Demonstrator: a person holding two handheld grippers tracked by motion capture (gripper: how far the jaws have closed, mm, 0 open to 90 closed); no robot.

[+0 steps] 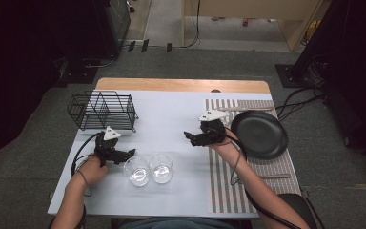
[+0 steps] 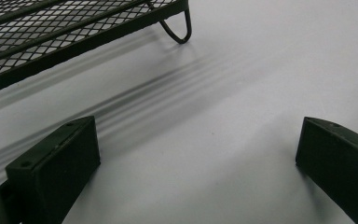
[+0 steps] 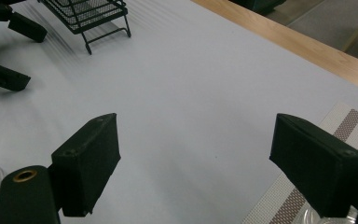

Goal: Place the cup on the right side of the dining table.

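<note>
Two clear empty glasses (image 1: 137, 170) (image 1: 161, 167) stand side by side near the front of the pale mat (image 1: 171, 124). My left gripper (image 1: 127, 155) lies just left of them, jaws open and pointing right, nothing between them. In the left gripper view its jaws (image 2: 198, 163) are spread wide over bare mat. My right gripper (image 1: 190, 138) hovers at the mat's right side, pointing left, open and holding nothing; its jaws (image 3: 214, 163) stand far apart. A black plate (image 1: 259, 134) rests on the striped placemat (image 1: 224, 181) to its right.
A black wire rack (image 1: 102, 110) (image 2: 51, 37) (image 3: 86, 14) stands at the back left of the mat. Cutlery lies above the plate (image 1: 245, 109) and below it (image 1: 271, 176). The wooden table edge (image 3: 307, 42) runs along the back.
</note>
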